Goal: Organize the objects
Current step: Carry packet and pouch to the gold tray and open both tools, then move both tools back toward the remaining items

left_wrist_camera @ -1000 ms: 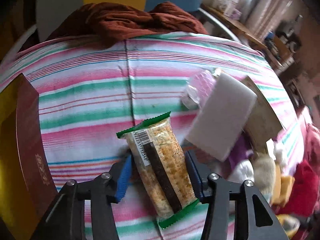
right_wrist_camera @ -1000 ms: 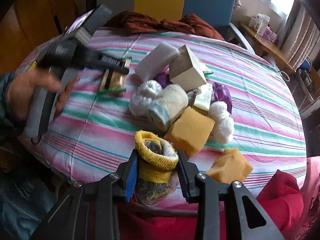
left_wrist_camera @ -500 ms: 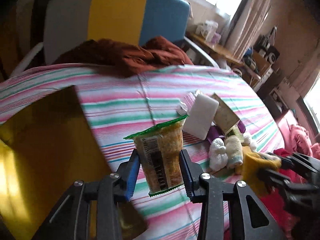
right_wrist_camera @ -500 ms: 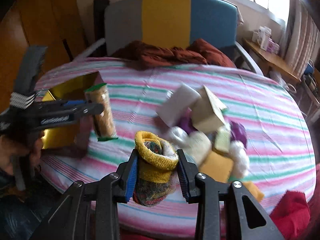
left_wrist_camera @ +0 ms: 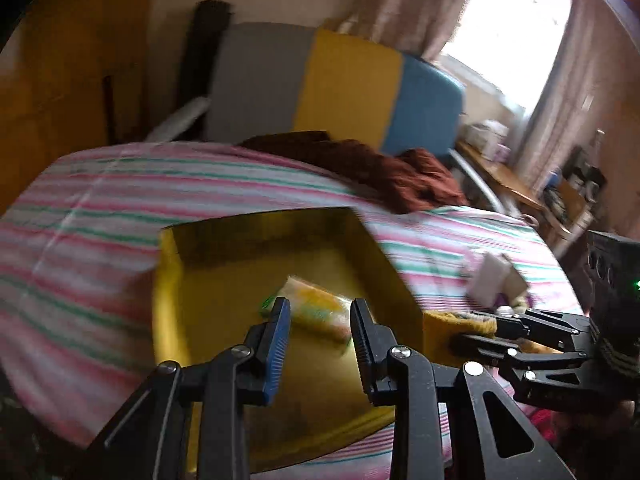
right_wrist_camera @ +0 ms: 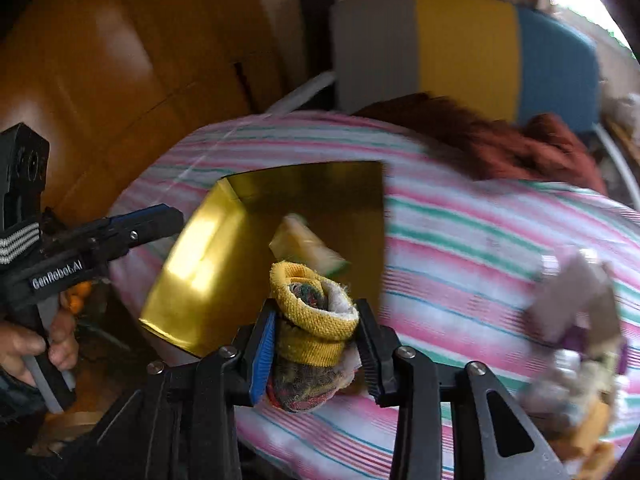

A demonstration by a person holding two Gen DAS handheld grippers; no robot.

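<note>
Left wrist view: left gripper (left_wrist_camera: 320,322) with jaws apart, nothing between the pads; directly ahead and below, gold box (left_wrist_camera: 208,280), open top; snack pack (left_wrist_camera: 316,314) lies loose on the box floor, just beyond the fingertips, blurred; cannot tell whether it has fully settled. To the right of the fingers, the right gripper (left_wrist_camera: 472,328) shows side-on, just past the box's right wall, with a yellow roll at its tips.

Right wrist view shows what the left does not: right gripper (right_wrist_camera: 316,344) closed on a sock roll (right_wrist_camera: 316,320), yellow cuff outermost, mixed fabric tucked inside, pads pressing both sides; roll held upright. Box (right_wrist_camera: 192,264) ahead and slightly left; pack (right_wrist_camera: 308,250) inside it, seen just above the roll. Far left, the left gripper (right_wrist_camera: 168,216) seen side-on beside the box's left wall, a hand (right_wrist_camera: 36,344) on its handle.

Box contents: the pack only, as far as visible.

Right of the right gripper: blurred heap (right_wrist_camera: 572,344) of items on the striped cloth (right_wrist_camera: 460,240), well apart from the box; single items not resolvable. Farther: brown cloth (right_wrist_camera: 500,140) at the far table edge; chair (right_wrist_camera: 460,52) beyond it, grey, yellow, blue panels.
</note>
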